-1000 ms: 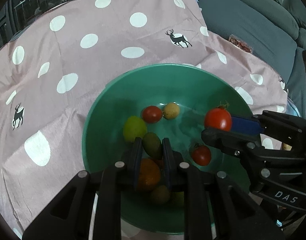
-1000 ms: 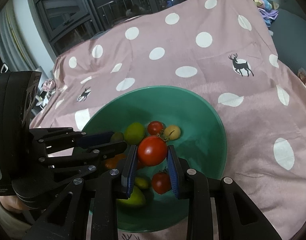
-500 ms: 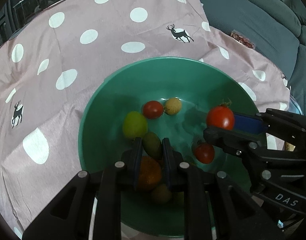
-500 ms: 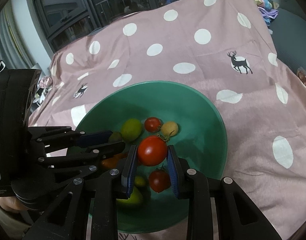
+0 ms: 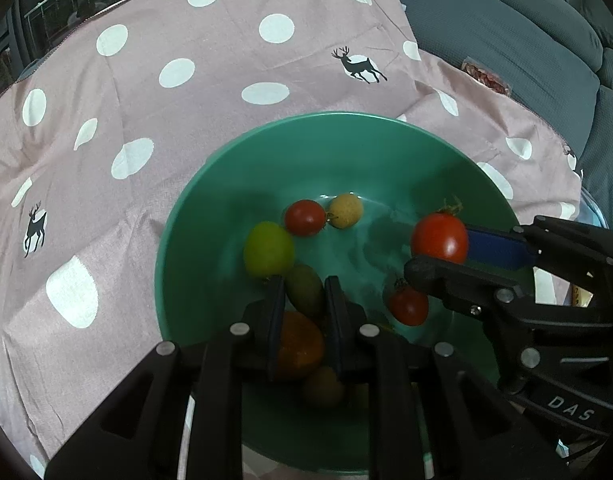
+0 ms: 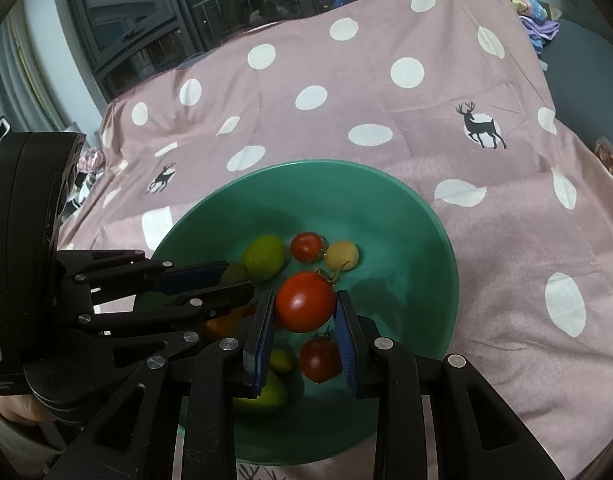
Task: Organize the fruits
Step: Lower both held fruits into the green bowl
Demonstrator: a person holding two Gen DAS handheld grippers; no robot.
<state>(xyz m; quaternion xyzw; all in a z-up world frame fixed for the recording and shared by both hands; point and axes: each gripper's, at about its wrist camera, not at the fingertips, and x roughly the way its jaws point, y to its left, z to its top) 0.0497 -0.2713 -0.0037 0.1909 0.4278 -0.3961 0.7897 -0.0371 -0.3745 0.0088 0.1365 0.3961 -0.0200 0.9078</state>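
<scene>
A green bowl (image 5: 186, 220) (image 6: 446, 248) sits on the spotted cloth, and both grippers hang over it. My left gripper (image 5: 304, 284) (image 6: 236, 278) is shut on a small dark-green fruit (image 5: 304, 294). My right gripper (image 6: 305, 300) (image 5: 440, 250) is shut on a large red tomato (image 6: 305, 302) (image 5: 440, 238) with its stem on top. Loose in the bowl lie a yellow-green fruit (image 5: 268, 248), a small red tomato (image 5: 305, 217), a tan round fruit (image 5: 345, 210), another red tomato (image 5: 408, 306) and an orange fruit (image 5: 300, 344), which is partly hidden by my left fingers.
A pink cloth with white dots and deer prints (image 5: 226, 80) covers the surface around the bowl. A grey sofa (image 5: 506, 40) runs along the right, with a small packet (image 5: 486, 76) on it. Dark windows (image 6: 146, 20) stand at the back.
</scene>
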